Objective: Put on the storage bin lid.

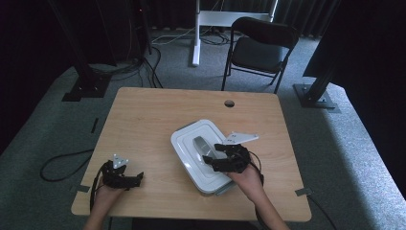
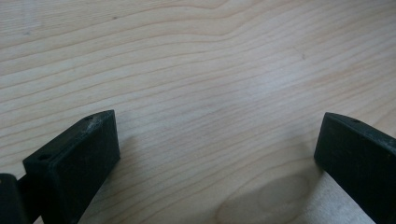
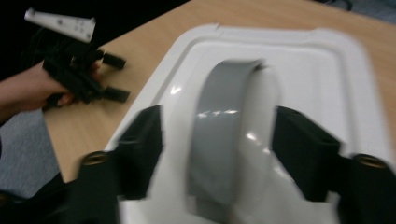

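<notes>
Right hand-held gripper (image 3: 217,149): jaws spread, one on each side of the grey handle (image 3: 219,140) of a white box (image 3: 299,60), pads clear of it on both sides. No grip is made at this moment. In the high view the same right hand-held gripper (image 1: 214,154) sits over the near half of the lid (image 1: 186,143), above the handle (image 1: 201,145).

Left hand-held gripper (image 2: 217,154): jaws spread wide, nothing between them but bare wood. In the high view this left hand-held gripper (image 1: 139,178) rests low at the near left corner of the desk (image 1: 143,115), well apart from the box.

Box: lies a little right of the desk's centre, turned at an angle to the edges, its near end close to the front edge. The lid is seated on the base all round as far as can be seen, so the contents are hidden; whether anything is inside cannot be told.

Progress, as judged: the work concerns the handle. The lid is on and the box stands on the desk; either a grasp is about to be made or one has ended. A lift or an opening, if intended, remains to be done.

Beyond the desk: a chair (image 1: 261,48) on the floor.
</notes>
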A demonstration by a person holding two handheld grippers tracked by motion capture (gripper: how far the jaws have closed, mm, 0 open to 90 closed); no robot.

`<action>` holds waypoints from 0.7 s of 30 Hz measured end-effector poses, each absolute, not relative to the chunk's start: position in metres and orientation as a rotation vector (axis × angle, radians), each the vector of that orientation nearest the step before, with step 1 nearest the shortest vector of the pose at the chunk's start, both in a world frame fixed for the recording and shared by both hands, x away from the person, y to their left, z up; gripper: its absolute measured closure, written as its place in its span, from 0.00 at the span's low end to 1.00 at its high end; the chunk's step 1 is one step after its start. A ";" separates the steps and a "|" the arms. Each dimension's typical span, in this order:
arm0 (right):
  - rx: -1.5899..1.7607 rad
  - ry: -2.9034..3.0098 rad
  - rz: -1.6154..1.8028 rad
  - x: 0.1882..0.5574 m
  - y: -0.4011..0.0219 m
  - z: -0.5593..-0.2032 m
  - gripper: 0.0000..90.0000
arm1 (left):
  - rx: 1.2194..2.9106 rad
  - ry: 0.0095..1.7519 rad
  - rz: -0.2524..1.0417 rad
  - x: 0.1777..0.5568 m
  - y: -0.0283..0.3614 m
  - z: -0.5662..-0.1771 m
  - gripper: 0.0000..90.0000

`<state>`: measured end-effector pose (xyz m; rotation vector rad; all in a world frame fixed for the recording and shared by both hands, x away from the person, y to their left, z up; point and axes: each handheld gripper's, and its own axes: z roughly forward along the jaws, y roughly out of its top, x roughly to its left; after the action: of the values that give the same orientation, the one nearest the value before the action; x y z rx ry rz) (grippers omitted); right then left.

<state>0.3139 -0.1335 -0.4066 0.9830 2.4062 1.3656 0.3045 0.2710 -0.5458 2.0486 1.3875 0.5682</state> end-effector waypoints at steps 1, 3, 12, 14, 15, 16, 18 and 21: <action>1.002 2.386 1.370 0.316 -0.138 -0.404 0.26 | 2.047 1.405 0.572 0.305 0.270 -0.545 0.01; 1.000 2.365 1.373 0.322 -0.148 -0.402 0.12 | 2.042 1.409 0.586 0.305 0.267 -0.543 0.01; 1.207 1.999 1.343 0.354 -0.212 -0.408 0.13 | 2.009 1.370 0.566 0.315 0.242 -0.526 0.01; 1.256 1.947 1.304 0.362 -0.225 -0.415 0.14 | 2.002 1.352 0.564 0.317 0.235 -0.523 0.01; 1.278 1.933 1.287 0.365 -0.231 -0.419 0.14 | 2.006 1.343 0.570 0.317 0.231 -0.521 0.01; 1.297 1.927 1.276 0.369 -0.235 -0.424 0.14 | 2.003 1.332 0.574 0.318 0.225 -0.518 0.01; 1.342 1.961 1.223 0.375 -0.242 -0.438 0.14 | 2.001 1.313 0.569 0.318 0.219 -0.516 0.01; 1.364 2.016 1.166 0.380 -0.244 -0.457 0.14 | 2.002 1.294 0.554 0.319 0.210 -0.513 0.01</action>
<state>0.3798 -0.2438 -0.4570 1.3643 2.0159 1.1658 0.3187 0.2098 -0.5135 2.0024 1.2936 0.5539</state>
